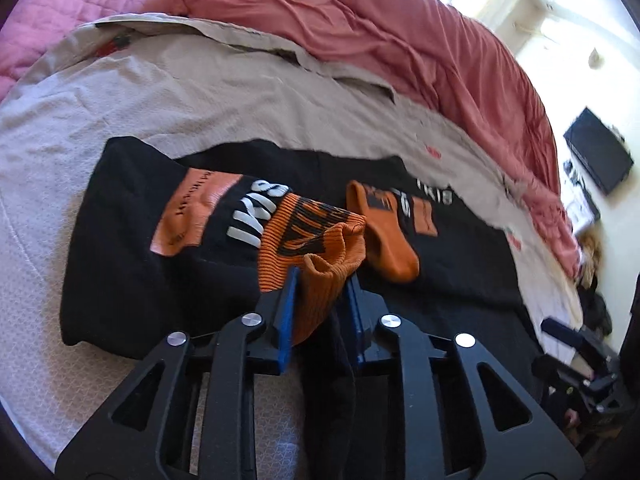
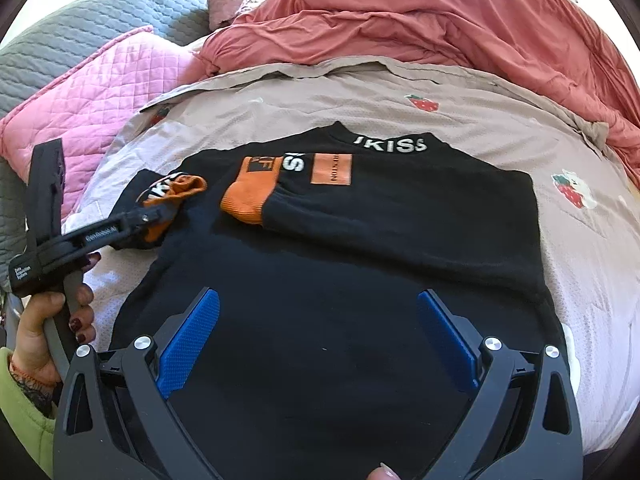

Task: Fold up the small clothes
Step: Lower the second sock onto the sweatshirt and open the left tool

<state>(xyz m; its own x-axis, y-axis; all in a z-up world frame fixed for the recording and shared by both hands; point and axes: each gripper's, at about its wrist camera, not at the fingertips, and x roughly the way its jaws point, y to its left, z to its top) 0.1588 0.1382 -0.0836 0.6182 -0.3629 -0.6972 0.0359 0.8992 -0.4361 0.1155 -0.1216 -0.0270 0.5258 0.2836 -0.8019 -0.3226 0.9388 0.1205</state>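
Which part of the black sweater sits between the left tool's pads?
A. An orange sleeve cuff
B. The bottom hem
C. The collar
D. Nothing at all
A: the left tool has its blue pads on either side of an orange ribbed cuff, while the right tool hangs open over the sweater.

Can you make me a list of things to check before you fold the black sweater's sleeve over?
1. Left gripper has the orange cuff between its blue pads: ok.
2. Pads pressing firmly on it: cannot tell.
3. Right gripper open and empty above the black sweater: ok.
4. Other sleeve's cuff already folded onto the sweater's body: ok.
5. Sweater body lying flat on the beige sheet: ok.
6. Red quilt apart from the sweater: ok.
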